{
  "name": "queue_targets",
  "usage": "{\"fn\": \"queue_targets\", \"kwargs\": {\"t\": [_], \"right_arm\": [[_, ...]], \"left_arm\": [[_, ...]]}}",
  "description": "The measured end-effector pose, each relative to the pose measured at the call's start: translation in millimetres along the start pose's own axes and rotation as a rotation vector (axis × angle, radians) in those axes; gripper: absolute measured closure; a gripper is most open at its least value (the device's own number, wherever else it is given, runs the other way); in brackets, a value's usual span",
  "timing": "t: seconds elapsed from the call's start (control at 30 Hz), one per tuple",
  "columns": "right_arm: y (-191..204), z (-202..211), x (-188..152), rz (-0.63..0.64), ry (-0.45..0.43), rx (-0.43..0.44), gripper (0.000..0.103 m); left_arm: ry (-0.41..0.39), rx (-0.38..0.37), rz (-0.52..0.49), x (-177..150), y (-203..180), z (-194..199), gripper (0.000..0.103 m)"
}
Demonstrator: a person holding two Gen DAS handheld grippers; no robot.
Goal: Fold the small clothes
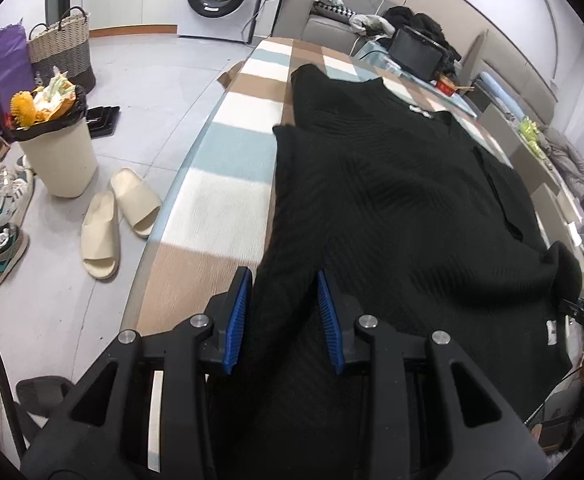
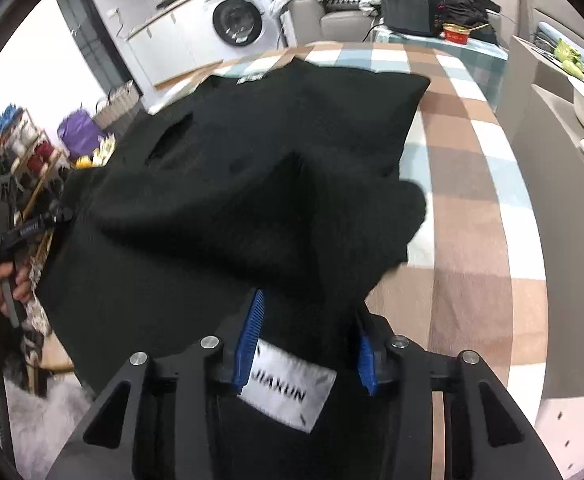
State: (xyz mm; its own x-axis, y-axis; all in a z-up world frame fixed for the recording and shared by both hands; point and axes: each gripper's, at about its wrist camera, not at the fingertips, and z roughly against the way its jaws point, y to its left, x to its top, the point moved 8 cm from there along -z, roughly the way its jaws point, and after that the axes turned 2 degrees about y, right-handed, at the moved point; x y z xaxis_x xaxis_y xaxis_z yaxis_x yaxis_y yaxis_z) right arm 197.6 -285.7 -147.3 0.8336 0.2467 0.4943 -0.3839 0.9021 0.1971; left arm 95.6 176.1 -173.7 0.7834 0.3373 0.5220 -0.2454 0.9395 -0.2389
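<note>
A checked tabletop (image 1: 228, 208) is carrying a black sweater (image 1: 392, 208), which is lying spread across it with its near edge lifting off the surface. The left gripper (image 1: 284, 312) is clamping the sweater's near left edge, cloth bunching between its blue pads (image 1: 238, 320). The right gripper (image 2: 312, 344) is pinching the other near edge, where a white label (image 2: 288, 396) is showing between its fingers and the fabric is humping up ahead.

Both your wrist views look close and low along the desk (image 1: 220, 208), sharing the washing machine (image 2: 238, 24) beyond.
</note>
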Motion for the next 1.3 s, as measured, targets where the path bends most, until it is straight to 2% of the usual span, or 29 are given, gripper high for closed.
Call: {"fn": "queue_targets", "kwargs": {"t": [0.1,0.13,0.17,0.2,0.27,0.4,0.6,0.73,0.83,0.93,0.97,1.03,1.07,1.1,1.17,1.2,1.27,1.3], "right_arm": [[5,0,-7,0.024,0.017,0.001,0.06],[2,-1,-8,0.019,0.03,-0.011,0.061],[1,-2,-8,0.019,0.036,-0.023,0.069],[0,-2,-9,0.025,0.041,-0.043,0.085],[-1,2,-6,0.029,0.025,-0.054,0.097],[1,37,19,0.008,-0.155,0.001,0.099],[-27,67,55,-0.129,-0.364,-0.021,0.099],[-48,53,73,-0.221,-0.393,-0.054,0.099],[-67,32,84,-0.289,-0.375,-0.071,0.099],[-82,-3,89,-0.347,-0.272,-0.057,0.098],[-85,-12,89,-0.364,-0.246,-0.043,0.098],[-89,-21,84,-0.394,-0.213,-0.034,0.088],[-88,-21,80,-0.398,-0.196,-0.025,0.082],[-88,-19,75,-0.397,-0.191,-0.016,0.071],[-88,-12,65,-0.389,-0.192,-0.005,0.059],[-86,-7,56,-0.373,-0.181,0.004,0.058],[-83,-2,40,-0.349,-0.153,0.001,0.058],[-81,2,30,-0.332,-0.133,-0.014,0.058]], "left_arm": [[-0.035,0.0,0.013,-4,-1,6,0.075],[-0.049,-0.008,0.011,-4,-2,8,0.082],[-0.055,-0.005,0.006,-4,-4,9,0.092],[-0.058,-0.006,0.003,-5,-5,10,0.095],[-0.065,-0.019,0.009,-4,-7,13,0.098],[-0.114,-0.021,0.009,10,-11,32,0.099],[-0.213,-0.039,0.033,55,-16,53,0.099],[-0.237,-0.041,0.052,84,-16,44,0.099],[-0.209,-0.04,0.058,98,-14,22,0.099],[-0.158,-0.014,0.079,104,-6,-10,0.098],[-0.138,-0.012,0.084,103,-5,-20,0.098],[-0.116,0.002,0.092,99,-2,-31,0.095],[-0.11,0.007,0.093,97,-1,-33,0.093],[-0.107,0.013,0.09,93,1,-34,0.092],[-0.103,0.025,0.079,86,5,-32,0.08],[-0.099,0.031,0.078,81,7,-30,0.075],[-0.089,0.033,0.079,70,12,-25,0.056],[-0.088,0.033,0.075,64,13,-23,0.054]]}}
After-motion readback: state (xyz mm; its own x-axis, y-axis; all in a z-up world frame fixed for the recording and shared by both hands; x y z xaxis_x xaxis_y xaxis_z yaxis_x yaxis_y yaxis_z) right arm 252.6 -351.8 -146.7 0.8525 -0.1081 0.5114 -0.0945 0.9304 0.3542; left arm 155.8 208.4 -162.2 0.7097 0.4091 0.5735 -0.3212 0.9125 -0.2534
